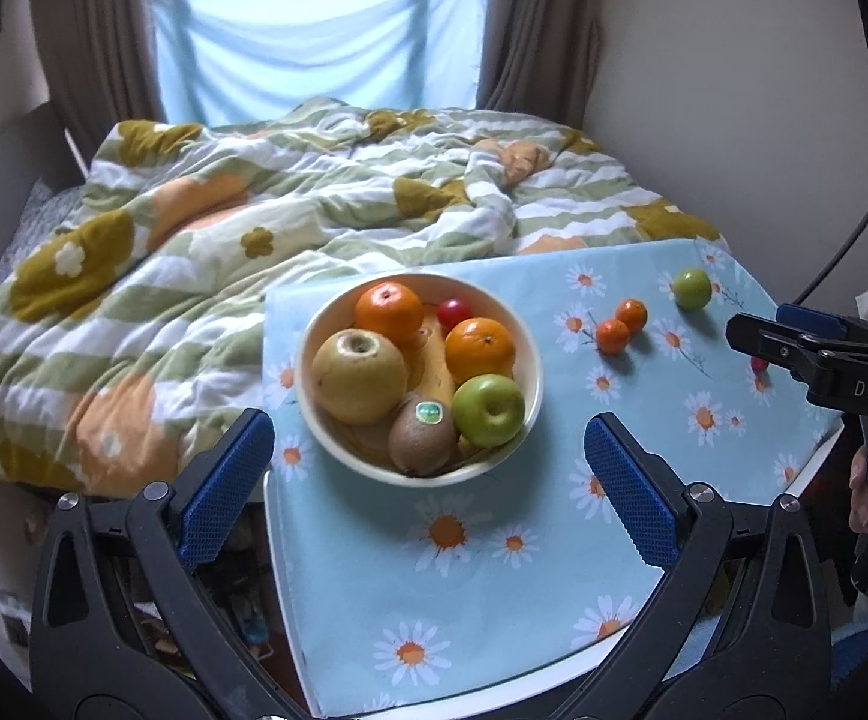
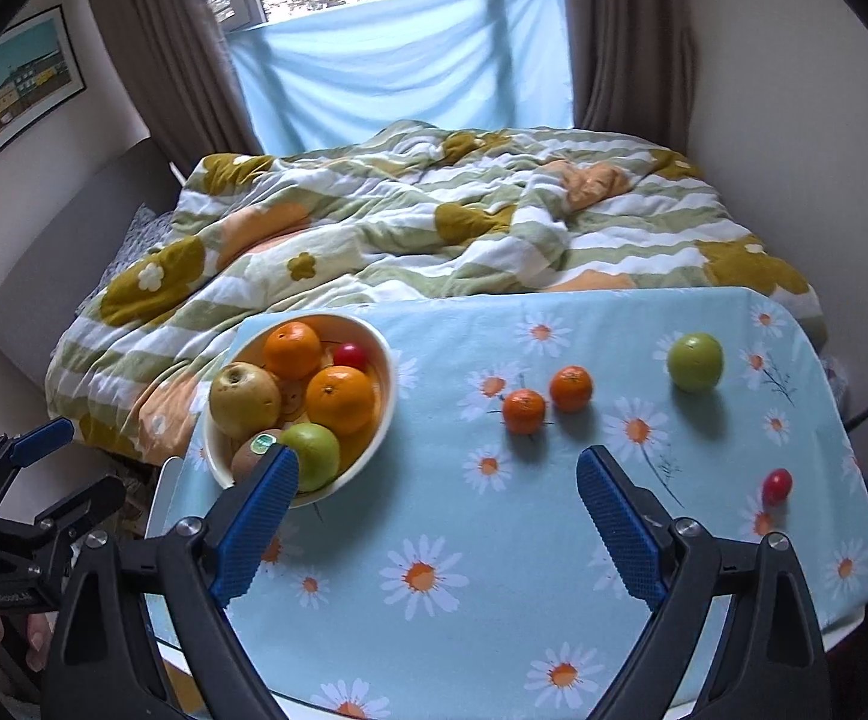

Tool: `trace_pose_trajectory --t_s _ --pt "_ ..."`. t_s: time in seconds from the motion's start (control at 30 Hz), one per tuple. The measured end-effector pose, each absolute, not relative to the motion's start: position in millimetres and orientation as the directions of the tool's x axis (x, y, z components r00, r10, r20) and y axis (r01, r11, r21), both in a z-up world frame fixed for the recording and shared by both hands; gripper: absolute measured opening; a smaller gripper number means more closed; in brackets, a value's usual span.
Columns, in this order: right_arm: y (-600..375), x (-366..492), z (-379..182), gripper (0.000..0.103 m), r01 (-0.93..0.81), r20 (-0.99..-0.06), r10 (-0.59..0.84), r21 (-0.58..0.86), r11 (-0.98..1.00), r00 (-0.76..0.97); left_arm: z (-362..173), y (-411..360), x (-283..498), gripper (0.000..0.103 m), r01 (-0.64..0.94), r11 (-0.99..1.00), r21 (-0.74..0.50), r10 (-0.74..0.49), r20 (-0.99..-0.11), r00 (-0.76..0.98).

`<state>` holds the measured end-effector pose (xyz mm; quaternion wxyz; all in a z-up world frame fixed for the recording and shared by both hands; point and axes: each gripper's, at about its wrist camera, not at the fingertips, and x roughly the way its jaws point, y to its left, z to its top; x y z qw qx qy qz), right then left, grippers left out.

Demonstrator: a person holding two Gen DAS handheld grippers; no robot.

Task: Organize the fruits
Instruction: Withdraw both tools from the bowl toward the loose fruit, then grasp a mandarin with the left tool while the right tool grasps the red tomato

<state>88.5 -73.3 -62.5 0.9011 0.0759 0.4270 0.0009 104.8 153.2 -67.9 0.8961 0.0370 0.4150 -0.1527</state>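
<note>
Four fruits (image 2: 524,411) are lying loose on surface (image 2: 434,630), bowl (image 2: 386,384) being filled; both tools, left (image 1: 428,486) & right (image 2: 436,510), are being held spread, nothing gripped, prob. awaiting next pick.

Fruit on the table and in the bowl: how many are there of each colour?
Orange: 4, two in the bowl, two small ones on the cloth
Green: 2, one in the bowl, one loose
Red: 2, one in the bowl, one loose
Yellow-brown apple: 1
Brown kiwi: 1
Total: 10

Black plastic left gripper (image 1: 428,474) and right gripper (image 2: 436,510) with blue textured pads (image 1: 628,486), silver screws (image 1: 700,492), white lettering; bare fingers (image 1: 862,492) visible.
</note>
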Motion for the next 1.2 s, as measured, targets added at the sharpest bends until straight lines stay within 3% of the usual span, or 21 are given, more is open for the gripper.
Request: trace_pose_trajectory --t_s 0.5,1.0,1.2 --pt "-201 54 -63 0.093 0.243 -0.767 -0.12 0.048 0.969 0.631 -76 16 149 0.103 0.432 0.898 -0.081 -0.333 -0.767 0.549" --pt "-280 66 -133 0.093 0.34 -0.839 -0.105 0.099 0.935 0.534 -154 -78 202 0.102 0.5 0.866 -0.012 -0.253 -0.872 0.419" --pt "-296 75 -157 0.093 0.355 -0.868 -0.083 0.112 0.928 0.489 -191 -91 219 0.082 0.498 0.867 0.018 -0.196 -0.906 0.374"
